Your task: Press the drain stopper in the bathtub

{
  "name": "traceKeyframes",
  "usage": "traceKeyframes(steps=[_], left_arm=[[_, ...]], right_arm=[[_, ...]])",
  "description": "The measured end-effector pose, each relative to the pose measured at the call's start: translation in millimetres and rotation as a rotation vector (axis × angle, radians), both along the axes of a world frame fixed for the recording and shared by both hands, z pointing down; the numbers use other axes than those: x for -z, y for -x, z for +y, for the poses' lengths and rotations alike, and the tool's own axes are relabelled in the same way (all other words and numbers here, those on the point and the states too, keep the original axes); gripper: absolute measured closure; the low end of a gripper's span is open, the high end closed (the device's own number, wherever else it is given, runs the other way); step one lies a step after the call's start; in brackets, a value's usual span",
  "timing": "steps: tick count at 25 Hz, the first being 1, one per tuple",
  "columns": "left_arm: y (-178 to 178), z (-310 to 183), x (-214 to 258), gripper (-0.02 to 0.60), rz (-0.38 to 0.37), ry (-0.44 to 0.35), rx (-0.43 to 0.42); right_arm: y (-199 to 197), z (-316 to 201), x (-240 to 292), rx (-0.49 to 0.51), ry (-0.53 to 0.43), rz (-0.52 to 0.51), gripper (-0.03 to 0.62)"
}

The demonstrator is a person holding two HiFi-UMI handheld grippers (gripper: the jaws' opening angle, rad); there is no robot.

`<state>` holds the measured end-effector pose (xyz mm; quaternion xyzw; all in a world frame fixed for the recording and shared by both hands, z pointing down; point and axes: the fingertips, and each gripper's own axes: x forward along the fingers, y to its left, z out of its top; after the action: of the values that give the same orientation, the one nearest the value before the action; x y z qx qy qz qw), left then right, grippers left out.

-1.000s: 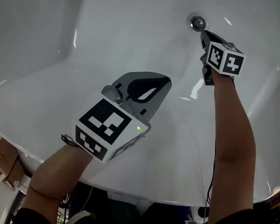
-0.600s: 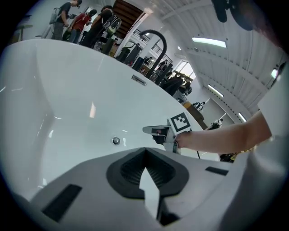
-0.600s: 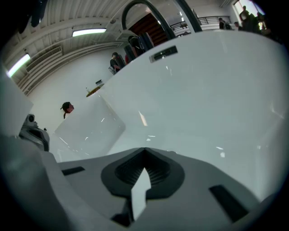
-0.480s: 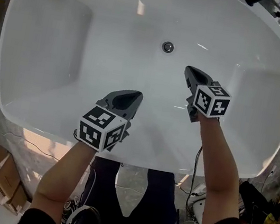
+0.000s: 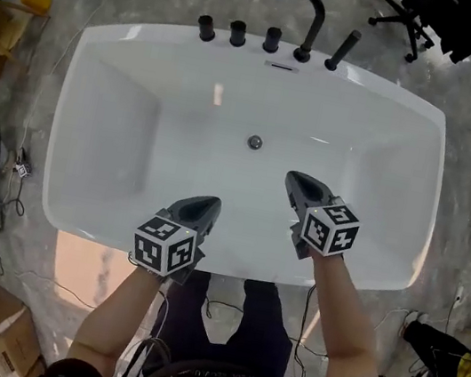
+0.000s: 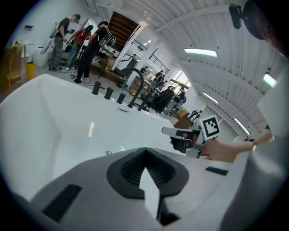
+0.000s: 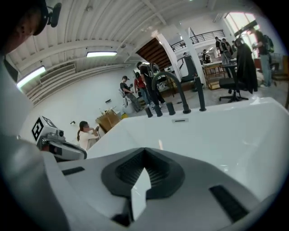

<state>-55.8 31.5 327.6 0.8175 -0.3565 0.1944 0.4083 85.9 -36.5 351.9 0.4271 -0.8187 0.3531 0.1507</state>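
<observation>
My left gripper [image 5: 198, 211] hangs over the near wall of the bathtub [image 5: 155, 31], raised well above the white floor. In its own view the jaws are clenched tip to tip with only the small hollow between the pads and nothing in it. I have no use for a grip here, since a stopper is pushed, not picked up. This hand looks idle, kept low and to the side so it does not block my line to the drain.

The drain stopper [image 5: 254, 142] sits in the middle of the tub floor, below the faucet [image 5: 315, 30] on the far rim. It is well apart from both tools, with nothing touching it. It is too small for me to tell whether it is up or down.

My right gripper [image 5: 303, 186] is the nearer one, its nose aimed toward the drain. Its jaws are also closed and empty, which gives me one blunt tip to press with.
</observation>
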Motion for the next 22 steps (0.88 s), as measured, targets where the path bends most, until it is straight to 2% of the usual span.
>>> traceKeyframes(steps=[6, 11, 16, 22], left_arm=[[-7, 11, 61, 0.578, 0.007, -0.026, -0.033], [-10, 11, 104, 0.578, 0.024, -0.067, -0.038], [-13, 5, 139, 0.578, 0.033, -0.122, -0.041], [-20, 5, 175, 0.578, 0.030, -0.194, -0.052]], right_arm=[[6, 24, 89, -0.008, -0.076, -0.033, 0.582], [-1, 42, 154, -0.058, -0.142, -0.102, 0.582], [-5, 54, 195, -0.084, -0.202, -0.140, 0.582], [-8, 70, 236, -0.055, -0.272, -0.127, 0.582]])
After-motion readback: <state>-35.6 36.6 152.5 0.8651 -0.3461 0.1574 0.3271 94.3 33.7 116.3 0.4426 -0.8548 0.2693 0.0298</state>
